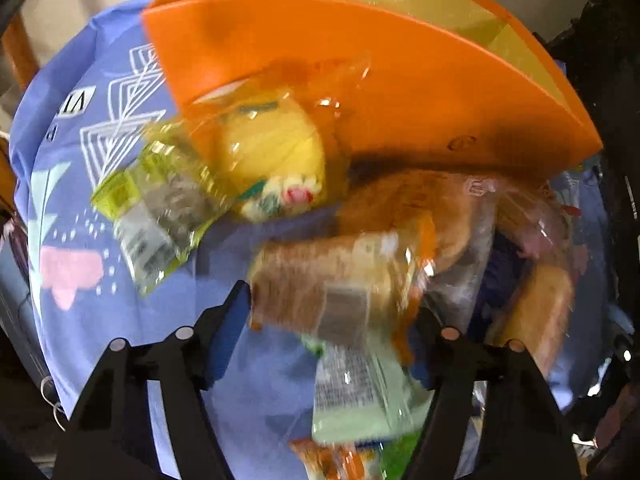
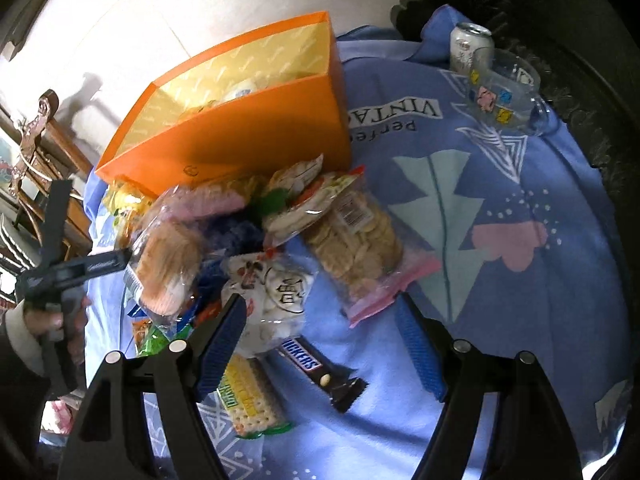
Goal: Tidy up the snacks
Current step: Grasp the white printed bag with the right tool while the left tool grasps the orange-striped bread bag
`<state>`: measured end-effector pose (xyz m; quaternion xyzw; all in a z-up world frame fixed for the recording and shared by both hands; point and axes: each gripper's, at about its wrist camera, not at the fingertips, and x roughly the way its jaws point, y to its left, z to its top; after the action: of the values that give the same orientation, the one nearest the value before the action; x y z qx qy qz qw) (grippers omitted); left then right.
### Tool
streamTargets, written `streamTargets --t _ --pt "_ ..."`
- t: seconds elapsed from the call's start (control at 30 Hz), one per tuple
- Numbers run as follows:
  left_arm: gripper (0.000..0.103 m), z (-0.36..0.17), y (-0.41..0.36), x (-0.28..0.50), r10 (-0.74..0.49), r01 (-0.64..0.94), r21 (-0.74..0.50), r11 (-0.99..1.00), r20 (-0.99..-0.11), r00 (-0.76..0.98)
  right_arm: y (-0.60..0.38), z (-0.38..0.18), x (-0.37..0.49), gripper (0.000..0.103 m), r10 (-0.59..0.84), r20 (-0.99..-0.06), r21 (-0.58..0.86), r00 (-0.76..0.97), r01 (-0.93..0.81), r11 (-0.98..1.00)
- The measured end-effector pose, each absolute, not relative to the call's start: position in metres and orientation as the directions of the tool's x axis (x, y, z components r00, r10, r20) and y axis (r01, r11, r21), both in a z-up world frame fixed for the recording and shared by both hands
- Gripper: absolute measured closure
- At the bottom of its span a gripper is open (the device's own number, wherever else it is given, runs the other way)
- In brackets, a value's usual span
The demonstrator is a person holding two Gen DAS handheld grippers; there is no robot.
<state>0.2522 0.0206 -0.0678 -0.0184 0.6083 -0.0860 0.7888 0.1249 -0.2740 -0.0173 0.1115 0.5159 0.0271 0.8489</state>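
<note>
Desk (image 2: 520,320) is covered by a blue printed cloth (image 2: 500,208); behind it a pale wall (image 2: 200,8) and dark wooden furniture (image 2: 52,152) are seen. Snack packets (image 2: 352,240) are heaped against an orange box (image 2: 240,140), with a can (image 2: 468,48) and glass mug (image 2: 504,92) placed apart. Left gripper (image 1: 336,320) jaws are spread around a wrapped snack (image 1: 332,280), contact indiscernible through blur; right gripper (image 2: 320,340) jaws are held wide, empty.

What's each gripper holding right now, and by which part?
Nothing held. Left gripper straddles a clear-wrapped brown bread pack, pads not visibly pressing. Right gripper is open above the blue patterned cloth.
</note>
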Motion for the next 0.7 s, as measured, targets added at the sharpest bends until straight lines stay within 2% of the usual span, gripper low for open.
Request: streamTargets --t 0.07,0.1,0.13,0.2,0.4,0.43,0.53,0.57,0.63,0.7 --pt "0.052 -0.07 0.019 0.258 -0.146 0.125 -0.117 0.985 -0.955 0.257 -0.268 -0.02 0.127 0.026 0.169 -0.874 0.214 0.455 0.051 0.975" --pt "0.078 -0.07 0.02 0.26 -0.141 0.123 -0.113 0.986 -0.956 0.258 -0.264 -0.022 0.129 0.026 0.17 -0.878 0.21 0.448 0.041 0.977" --pt "0.083 -0.072 0.023 0.262 -0.087 0.109 -0.062 0.992 -0.966 0.244 -0.261 -0.023 0.13 0.026 0.172 -0.879 0.208 0.444 0.034 0.977" --pt "0.083 -0.069 0.033 0.259 -0.13 0.092 -0.11 0.99 -0.959 0.252 -0.251 -0.028 0.135 0.026 0.191 -0.883 0.215 0.429 0.007 0.977" --pt "0.082 -0.056 0.047 0.238 -0.143 0.09 -0.122 0.988 -0.951 0.273 -0.214 -0.051 0.152 0.029 0.159 -0.92 0.149 0.359 -0.055 0.987" --pt "0.082 -0.059 0.051 0.236 -0.139 0.078 -0.123 0.989 -0.953 0.268 -0.209 -0.058 0.157 0.034 0.137 -0.931 0.125 0.34 -0.056 0.991" --pt "0.082 -0.064 0.058 0.229 -0.15 0.053 -0.141 0.989 -0.955 0.257 -0.204 -0.084 0.168 0.036 0.135 -0.953 0.126 0.272 -0.051 0.991" --pt "0.082 -0.063 0.059 0.226 -0.155 0.051 -0.146 0.988 -0.953 0.26 -0.206 -0.085 0.169 0.041 0.144 -0.952 0.139 0.269 -0.036 0.99" --pt "0.082 -0.057 0.062 0.221 -0.157 0.049 -0.149 0.988 -0.95 0.271 -0.21 -0.077 0.167 0.052 0.166 -0.945 0.17 0.282 -0.012 0.985" --pt "0.082 -0.048 0.064 0.215 -0.162 0.05 -0.154 0.987 -0.944 0.286 -0.216 -0.06 0.16 0.056 0.199 -0.93 0.205 0.31 -0.014 0.979"
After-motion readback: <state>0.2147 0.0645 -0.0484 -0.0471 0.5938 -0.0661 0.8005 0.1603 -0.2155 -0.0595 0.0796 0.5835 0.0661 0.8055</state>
